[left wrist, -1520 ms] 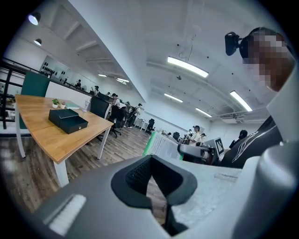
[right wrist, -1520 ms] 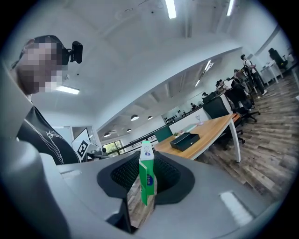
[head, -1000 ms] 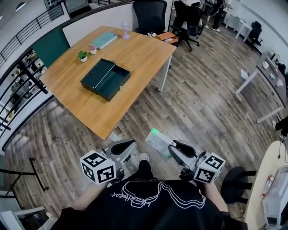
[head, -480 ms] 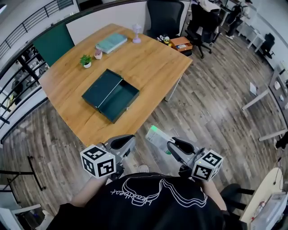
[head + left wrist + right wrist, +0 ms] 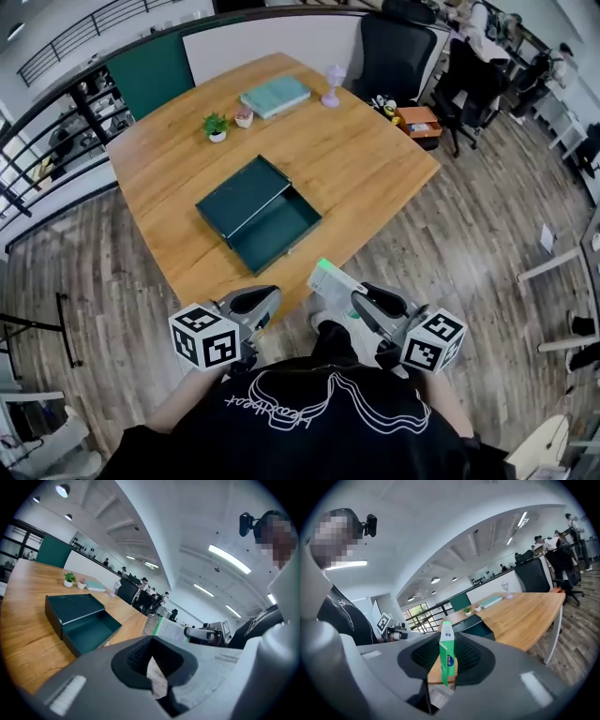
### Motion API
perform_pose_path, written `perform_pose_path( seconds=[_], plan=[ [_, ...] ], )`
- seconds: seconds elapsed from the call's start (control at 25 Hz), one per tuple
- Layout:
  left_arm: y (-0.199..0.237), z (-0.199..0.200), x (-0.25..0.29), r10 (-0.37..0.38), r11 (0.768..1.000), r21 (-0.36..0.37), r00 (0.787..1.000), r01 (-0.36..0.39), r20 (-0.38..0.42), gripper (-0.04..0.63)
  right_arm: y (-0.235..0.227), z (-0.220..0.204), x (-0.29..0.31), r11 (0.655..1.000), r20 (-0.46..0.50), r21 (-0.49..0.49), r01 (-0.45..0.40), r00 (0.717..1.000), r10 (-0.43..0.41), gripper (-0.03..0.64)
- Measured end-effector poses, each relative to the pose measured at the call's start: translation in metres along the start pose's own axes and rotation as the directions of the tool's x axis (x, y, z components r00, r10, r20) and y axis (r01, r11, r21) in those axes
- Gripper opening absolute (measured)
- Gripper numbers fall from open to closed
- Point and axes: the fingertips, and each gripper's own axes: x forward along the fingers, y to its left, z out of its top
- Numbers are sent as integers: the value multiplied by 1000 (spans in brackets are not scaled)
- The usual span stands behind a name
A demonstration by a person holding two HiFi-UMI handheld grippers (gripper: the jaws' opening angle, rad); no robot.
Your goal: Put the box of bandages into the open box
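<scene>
Office w/ wood-plank floor (image 5: 469, 281); a wooden counter (image 5: 375, 159) fills the middle of the head view. At its centre sits the open box (image 5: 281, 236), dark green, w/ its lid (image 5: 240, 193) lying beside it on the left. Toward the far side are two small potted plants (image 5: 217, 125), a teal book (image 5: 275, 96) & a small lamp (image 5: 334, 82). A black chair (image 5: 394, 56) stands beyond the far edge.

The right gripper (image 5: 367, 302) is clamped on the bandage box (image 5: 330, 279). That box is white w/ a green end, held edge-on btwn the pads & sticking out toward the counter. It hangs in the air at the counter's near edge, near the open box but apart from it & not inside.

The left gripper (image 5: 251, 302) has its jaws together at the tips w/ nothing btwn them. It hangs just left of the right gripper, about level w/ it, also at the near edge.

Vs 1 s ago: the counter was then well apart, up & left in the view, w/ bare floor btwn it & both grippers. Half a sec ago it was closer; now its near edge meets them. The bandage box was over floor & is now at the counter's edge. The grip on it looks the same in all three frames, as does the left gripper's closed state. Open box, plants, book & lamp keep their places on the counter.
</scene>
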Motion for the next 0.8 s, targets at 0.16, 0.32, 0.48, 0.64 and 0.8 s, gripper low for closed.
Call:
perform_pose_path(
  seconds=[0.16,0.32,0.48,0.64,0.8],
  plan=[
    [24,34,0,92,994,-69,994,-88,57,0,-16,33,40,996,-74,-23,-87,994,85,115],
    [51,51,1,182,979,-113,977,-170,110,0,-34,46,81,983,-140,-47,-177,976,169,115],
    [80,66,-1,283,953,-160,947,-259,154,0,-51,56,128,960,-221,-90,-265,945,240,115],
    [95,76,-2,357,926,-197,916,-322,184,0,-63,59,167,930,-312,-133,-343,905,290,115],
    [110,83,-8,425,898,-223,880,-380,212,0,-71,53,202,894,-404,-160,-419,854,328,115]
  ],
)
